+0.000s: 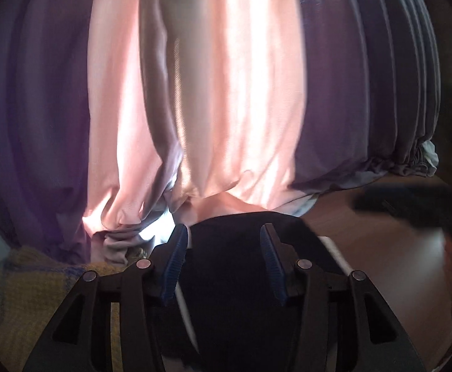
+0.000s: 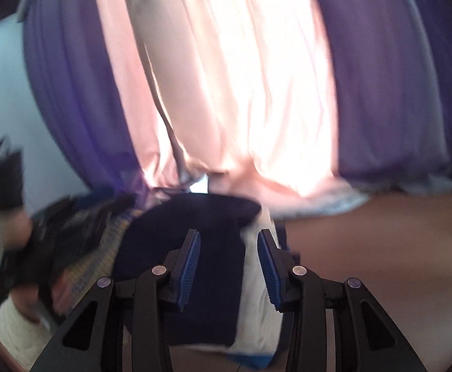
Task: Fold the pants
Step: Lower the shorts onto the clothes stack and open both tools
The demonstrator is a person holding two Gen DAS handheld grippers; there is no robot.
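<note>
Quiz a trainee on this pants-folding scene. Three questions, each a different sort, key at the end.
1. True or false: the pants are red.
2. The stripe along the pants is: A white, B green, C orange.
3. Fill in: in the left wrist view, the knitted cloth to the left of the left gripper is mostly ____ in colour.

Key: 1 false, they are dark navy. 2 A. 3 yellow.
</note>
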